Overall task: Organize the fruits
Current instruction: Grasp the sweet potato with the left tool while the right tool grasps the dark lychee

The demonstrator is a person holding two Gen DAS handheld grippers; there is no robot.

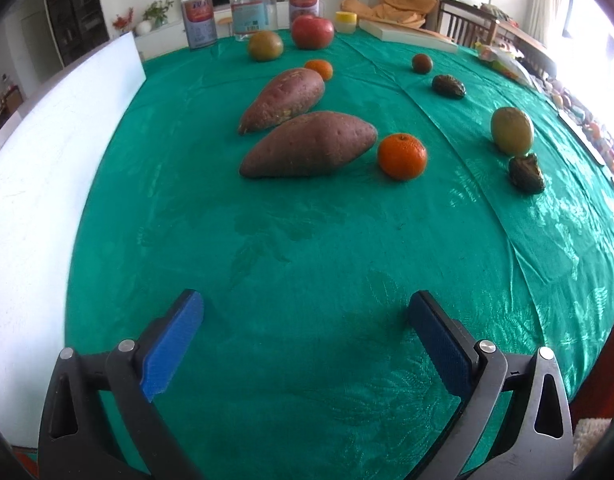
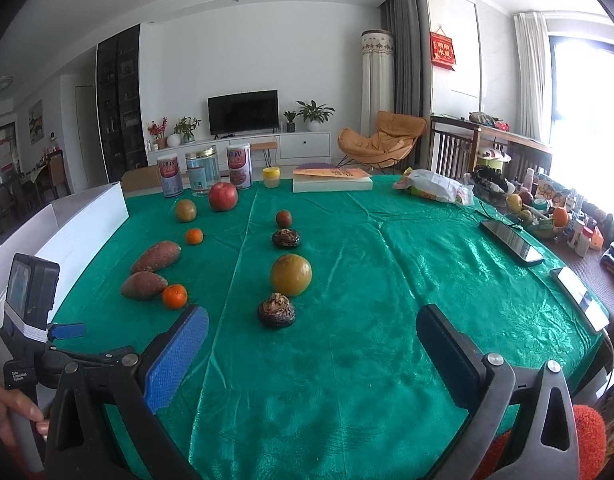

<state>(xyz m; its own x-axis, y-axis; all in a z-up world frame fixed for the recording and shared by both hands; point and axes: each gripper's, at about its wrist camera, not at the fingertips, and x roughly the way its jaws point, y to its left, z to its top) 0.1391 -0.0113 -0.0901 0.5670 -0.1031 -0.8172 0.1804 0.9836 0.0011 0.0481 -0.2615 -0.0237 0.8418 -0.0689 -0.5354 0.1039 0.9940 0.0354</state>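
Both grippers hang above the near edge of the table [image 2: 387, 240], its green cloth bare beneath them. The left gripper [image 1: 305, 344] has its jaws spread wide with nothing between them, and the right gripper [image 2: 313, 354] is the same: wide apart and empty.

The produce lies in two rough rows running from the near edge toward the far edge. Toward the left edge sit two sweet potatoes [image 1: 309, 144], side by side, with an orange [image 1: 402, 156] just beside the nearer one and a smaller orange [image 2: 194, 236] beyond. Further back are a greenish round fruit [image 2: 185, 210] and a red apple [image 2: 223, 196], near the tins [image 2: 239, 168] at the far edge. The middle row holds a dark wrinkled fruit [image 2: 276, 310] nearest, then a yellow-green round fruit [image 2: 291, 274], another wrinkled fruit [image 2: 286, 237] and a small dark red fruit [image 2: 283, 218].

No pickup has started, so the step in hand appears to be choosing and reaching. The nearest pieces are the sensible first targets. A round fruit would probably roll, so the jaws should straddle its widest part and close gently; the slick cloth could let it slip away.
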